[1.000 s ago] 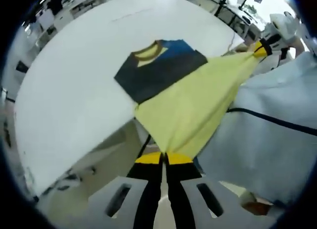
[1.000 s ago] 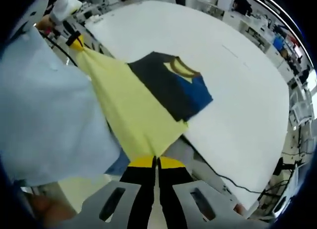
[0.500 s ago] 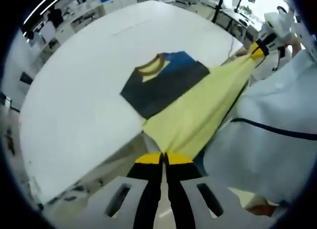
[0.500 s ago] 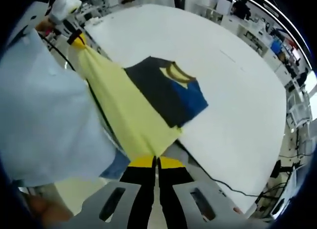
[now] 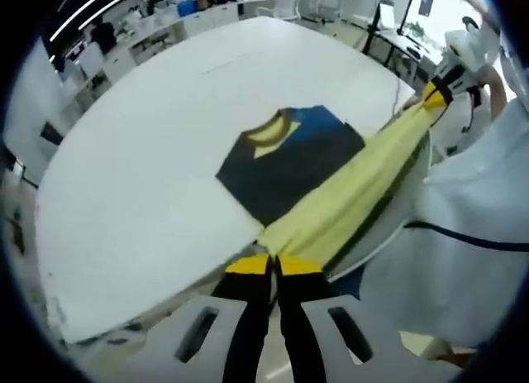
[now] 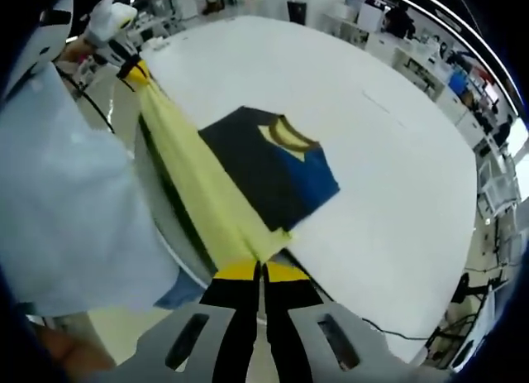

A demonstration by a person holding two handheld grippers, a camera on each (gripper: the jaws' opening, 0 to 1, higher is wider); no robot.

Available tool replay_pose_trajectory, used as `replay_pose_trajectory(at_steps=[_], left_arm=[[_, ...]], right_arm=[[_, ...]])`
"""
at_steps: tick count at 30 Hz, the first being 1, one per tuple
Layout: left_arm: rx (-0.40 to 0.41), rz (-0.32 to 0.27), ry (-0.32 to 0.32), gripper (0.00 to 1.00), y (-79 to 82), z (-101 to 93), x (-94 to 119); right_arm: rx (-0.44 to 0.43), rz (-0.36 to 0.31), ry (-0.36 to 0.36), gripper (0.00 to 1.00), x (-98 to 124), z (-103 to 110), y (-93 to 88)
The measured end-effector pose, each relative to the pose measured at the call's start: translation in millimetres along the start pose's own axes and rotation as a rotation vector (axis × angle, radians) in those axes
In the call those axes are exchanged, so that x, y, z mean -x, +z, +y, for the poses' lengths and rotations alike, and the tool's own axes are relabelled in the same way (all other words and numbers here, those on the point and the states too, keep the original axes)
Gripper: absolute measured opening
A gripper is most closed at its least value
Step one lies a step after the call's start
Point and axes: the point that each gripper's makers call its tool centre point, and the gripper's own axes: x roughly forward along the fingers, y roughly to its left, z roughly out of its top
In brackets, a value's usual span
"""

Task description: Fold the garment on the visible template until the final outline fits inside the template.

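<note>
A garment lies on the white table (image 5: pixel 140 160), its dark navy and blue chest (image 5: pixel 289 164) with a yellow collar spread flat. Its yellow lower part (image 5: pixel 355 193) is lifted off the table and pulled taut along the near edge. My left gripper (image 5: pixel 274 264) is shut on one end of the yellow hem. My right gripper (image 5: pixel 435 92) pinches the other end, at the upper right of the left gripper view. In the right gripper view the right gripper (image 6: pixel 259 270) is shut on the yellow cloth (image 6: pixel 198 184), and the left gripper (image 6: pixel 132 69) holds the far end beyond the dark chest (image 6: pixel 264 164).
The person's pale blue clothing (image 5: pixel 471 259) (image 6: pixel 66 209) stands close to the table edge beside the stretched cloth. A faint line (image 5: pixel 223 63) marks the table beyond the garment. Desks and chairs (image 6: pixel 388 27) stand past the far side. Open tabletop (image 6: pixel 397 176) surrounds the garment.
The stretched yellow part has swung up and in toward the table, from a wide hanging sheet to a narrow taut band over the near edge. Both grippers keep their hold.
</note>
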Motion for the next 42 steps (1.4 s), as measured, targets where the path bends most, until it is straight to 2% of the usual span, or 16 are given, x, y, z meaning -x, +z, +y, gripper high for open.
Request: replay_pose_trajectory(at_steps=[3, 8, 11, 13, 16, 21, 38, 42], left_arm=[[-0.009, 0.007, 0.002, 0.00, 1.4, 7.0, -5], [0.016, -0.038, 0.020, 0.00, 11.2, 19.6, -13], [0.015, -0.025, 0.020, 0.00, 10.9, 21.9, -17], [0.014, -0.037, 0.024, 0.00, 14.3, 26.0, -19], [0.033, -0.063, 0.040, 0.00, 21.3, 34.3, -22], [0.037, -0.089, 0.044, 0.00, 31.9, 42.3, -32], [0.063, -0.116, 0.022, 0.00, 42.9, 62.0, -60], [0.061, -0.100, 0.021, 0.00, 41.5, 65.1, -69]], right_arm=[[-0.001, -0.020, -0.009, 0.02, -3, -7, 8.1], [0.004, -0.052, -0.041, 0.02, -7, -21, 20.8], [-0.008, -0.074, -0.052, 0.02, -11, -29, 26.1], [-0.013, -0.080, -0.053, 0.02, -15, -32, 28.9], [-0.008, -0.080, -0.052, 0.02, -19, -35, 31.1], [-0.033, -0.091, -0.087, 0.02, -26, -50, 35.3], [-0.064, -0.106, -0.109, 0.02, -47, -72, 40.3], [-0.077, -0.115, -0.117, 0.02, -53, -77, 43.5]])
